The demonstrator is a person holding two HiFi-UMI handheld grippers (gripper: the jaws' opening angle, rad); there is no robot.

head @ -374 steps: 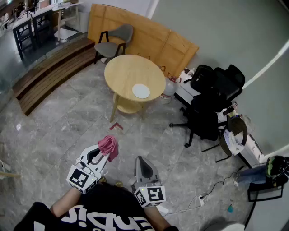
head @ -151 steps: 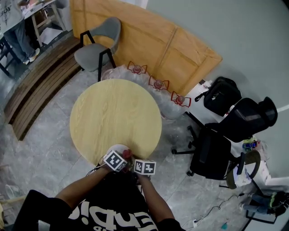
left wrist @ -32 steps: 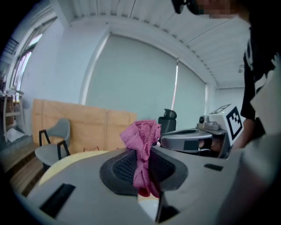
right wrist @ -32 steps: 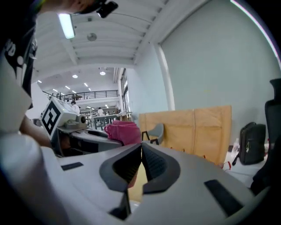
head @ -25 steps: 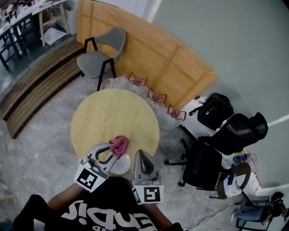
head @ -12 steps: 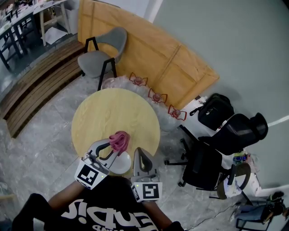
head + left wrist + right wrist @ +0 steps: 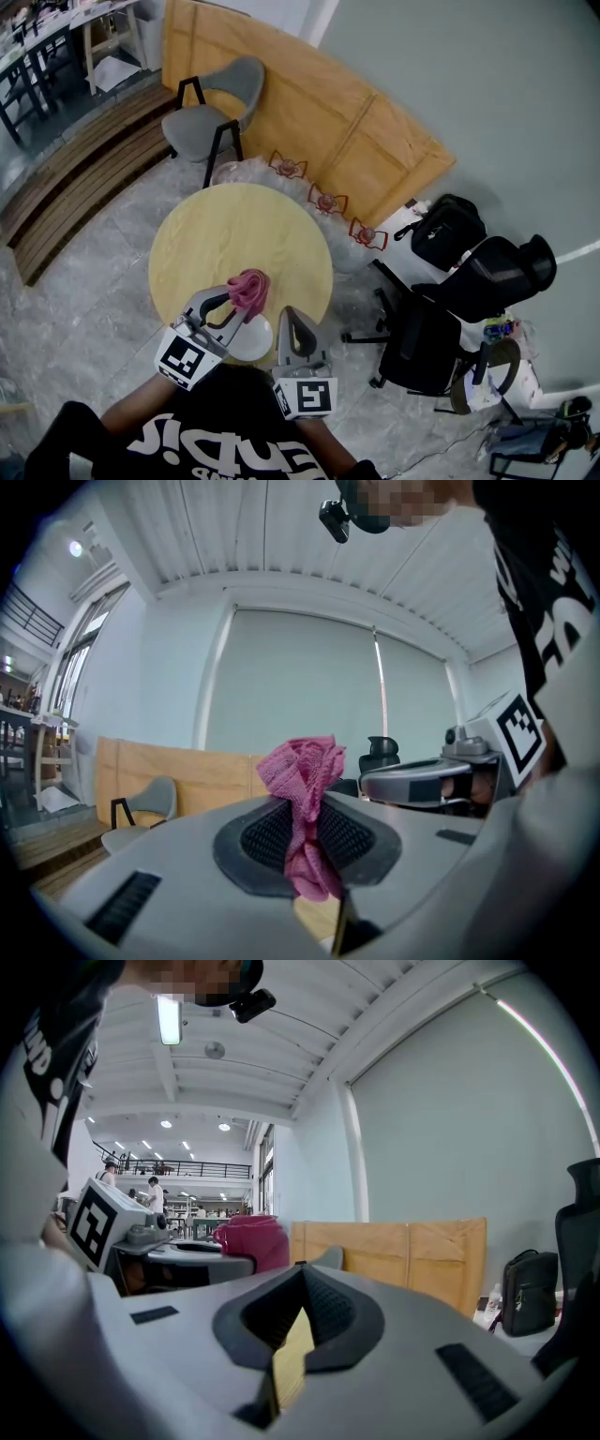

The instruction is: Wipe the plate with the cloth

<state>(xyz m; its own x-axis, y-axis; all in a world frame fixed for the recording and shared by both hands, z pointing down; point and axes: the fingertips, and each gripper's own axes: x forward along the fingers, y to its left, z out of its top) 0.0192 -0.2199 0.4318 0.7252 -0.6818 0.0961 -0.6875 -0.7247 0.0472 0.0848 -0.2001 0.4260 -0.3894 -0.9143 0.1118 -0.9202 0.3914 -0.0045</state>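
Observation:
A white plate [image 7: 253, 340] lies at the near edge of the round wooden table [image 7: 239, 234], partly hidden under my left gripper [image 7: 246, 292]. That gripper is shut on a bunched pink cloth [image 7: 249, 287], held just above and beyond the plate. In the left gripper view the cloth [image 7: 305, 789] stands pinched between the dark pads of the left gripper [image 7: 307, 829]. My right gripper [image 7: 287, 315] hovers beside the plate's right rim, shut with nothing in it. Its own view shows the right gripper [image 7: 302, 1274] with jaws together and the cloth [image 7: 251, 1241] off to the left.
Beyond the table a grey chair [image 7: 220, 89] stands before wooden panels [image 7: 319, 112] that lean on the wall. Wrapped items with red bows [image 7: 319, 201] lie at the panels' foot. A black office chair [image 7: 459, 300] and a black bag [image 7: 448, 225] sit to the right.
The left gripper with the cloth has edged slightly farther out over the table. The right gripper has kept still.

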